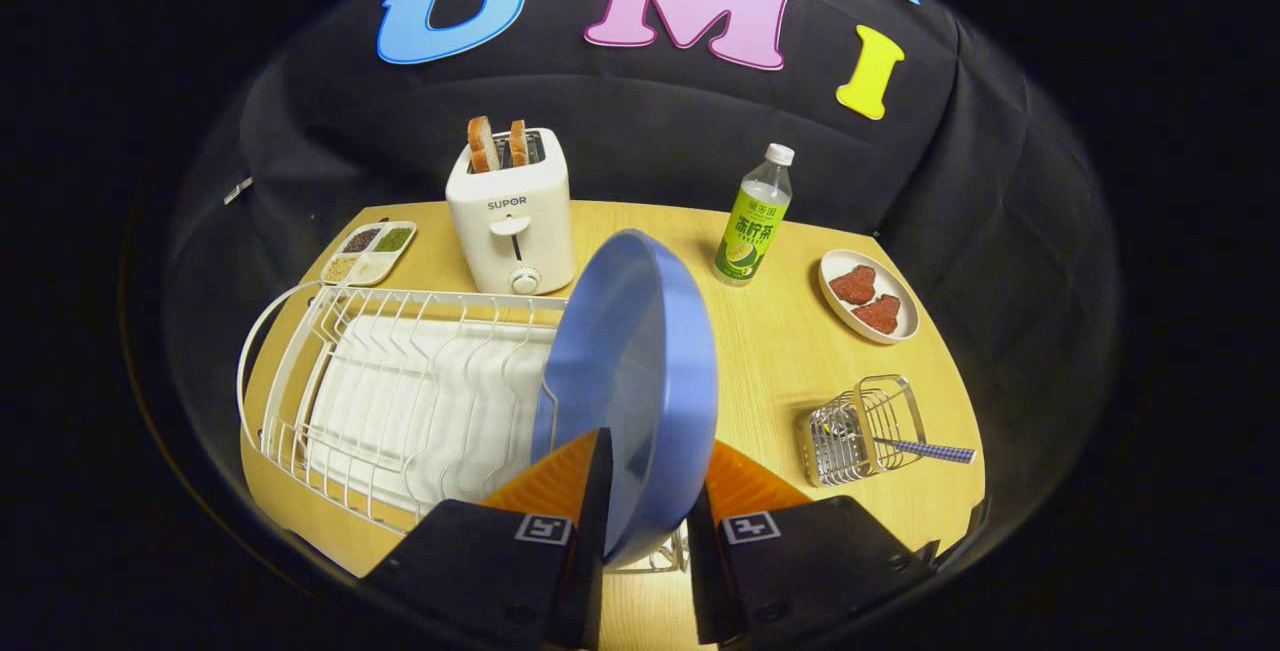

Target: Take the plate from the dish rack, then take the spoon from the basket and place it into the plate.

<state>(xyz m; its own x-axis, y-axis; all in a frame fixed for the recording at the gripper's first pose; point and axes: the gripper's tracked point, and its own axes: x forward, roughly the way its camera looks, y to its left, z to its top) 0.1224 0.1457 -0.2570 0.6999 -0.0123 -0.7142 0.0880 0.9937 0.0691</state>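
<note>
A blue plate (635, 371) stands on edge between my fingers, its lower rim pinched by my gripper (648, 486), which is shut on it. The plate sits at the right end of the white wire dish rack (400, 391), whether still in a slot or just lifted I cannot tell. To the right of the fingers a small wire basket (862, 429) rests on the wooden table, with a spoon's patterned handle (930, 449) sticking out of it to the right.
Beyond the rack stand a white toaster (512, 216) with two bread slices and a small divided tray of seasonings (368, 251). A green-labelled bottle (752, 221) and an oval dish with red pieces (868, 296) are at the far right of the table (790, 351).
</note>
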